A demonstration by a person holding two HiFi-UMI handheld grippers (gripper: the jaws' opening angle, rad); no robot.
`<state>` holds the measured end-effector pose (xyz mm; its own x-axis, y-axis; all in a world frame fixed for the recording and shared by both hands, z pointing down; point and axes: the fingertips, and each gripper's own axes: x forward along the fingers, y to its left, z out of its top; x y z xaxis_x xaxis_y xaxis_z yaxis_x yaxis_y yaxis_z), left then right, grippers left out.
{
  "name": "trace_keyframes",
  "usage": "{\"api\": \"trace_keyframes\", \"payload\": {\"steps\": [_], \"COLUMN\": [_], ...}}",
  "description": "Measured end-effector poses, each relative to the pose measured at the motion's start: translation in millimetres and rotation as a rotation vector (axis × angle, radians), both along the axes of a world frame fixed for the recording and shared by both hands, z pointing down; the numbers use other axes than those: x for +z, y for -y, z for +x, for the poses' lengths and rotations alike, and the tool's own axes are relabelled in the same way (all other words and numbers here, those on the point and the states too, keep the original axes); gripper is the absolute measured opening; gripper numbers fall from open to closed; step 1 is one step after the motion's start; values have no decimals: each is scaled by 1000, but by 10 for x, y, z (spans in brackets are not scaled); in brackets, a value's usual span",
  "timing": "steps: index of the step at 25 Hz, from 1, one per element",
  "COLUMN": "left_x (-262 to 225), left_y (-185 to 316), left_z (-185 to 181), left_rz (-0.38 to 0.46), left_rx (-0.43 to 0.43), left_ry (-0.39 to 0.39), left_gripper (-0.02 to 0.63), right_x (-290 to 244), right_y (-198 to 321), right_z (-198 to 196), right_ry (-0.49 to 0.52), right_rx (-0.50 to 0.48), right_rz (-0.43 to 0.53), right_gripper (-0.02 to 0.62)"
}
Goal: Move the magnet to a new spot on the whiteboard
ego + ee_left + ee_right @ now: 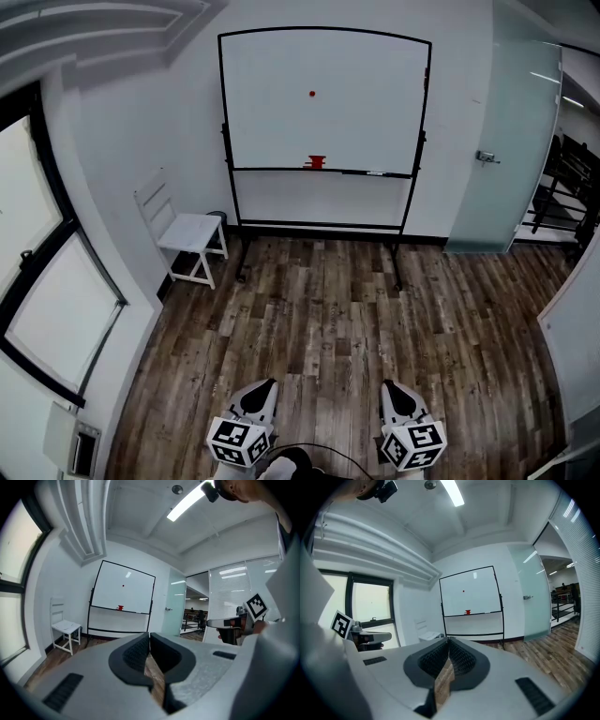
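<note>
You're holding two pairs of tongs low at the near edge of the head view: the left tongs (266, 384) and the right tongs (389, 385). They are sitting side by side, apart from each other, both pointing roughly level towards the far wall. Each gripper view is showing its pads pressed tip to tip with nothing between them, so both pairs are clenched and carrying nothing.

You're facing one whiteboard (375, 66) on a black wheeled stand, and one magnet (311, 94) is sitting on it. The magnet is sticking in the upper half of the board, a little left of its middle and well apart from every edge of the frame. White surface is lying open all round it, with the widest room to its right and below. It is showing only as a small red round dot, too small to tell any long axis or facing.

Straight below it, one red object (317, 162) is standing on the tray ledge (272, 170), and one dark marker (375, 172) is lying along the ledge to the right.

One white chair (184, 230) is standing left of the stand, and one glass door (502, 141) is closing off the right. A stretch of wooden floor (328, 309) is separating you from the board, well apart.
</note>
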<state>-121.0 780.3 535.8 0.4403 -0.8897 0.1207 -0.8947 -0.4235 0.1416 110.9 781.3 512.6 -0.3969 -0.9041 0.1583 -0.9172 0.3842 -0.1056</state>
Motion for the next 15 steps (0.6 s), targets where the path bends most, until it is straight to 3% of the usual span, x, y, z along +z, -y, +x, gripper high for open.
{"api": "trace_keyframes", "payload": {"steps": [8, 15], "left_x": [145, 163], "left_y": [65, 460], "left_z": [34, 94], "left_rz": [-27, -22], "left_rx": [-15, -18], "left_ry": [22, 35], "left_gripper": [15, 15], "right_x": [148, 197], "right_y": [98, 451], "right_z": [61, 116], "right_ry": [10, 10], "right_rx": [7, 11], "right_rz": [-31, -39], "right_gripper": [28, 28]}}
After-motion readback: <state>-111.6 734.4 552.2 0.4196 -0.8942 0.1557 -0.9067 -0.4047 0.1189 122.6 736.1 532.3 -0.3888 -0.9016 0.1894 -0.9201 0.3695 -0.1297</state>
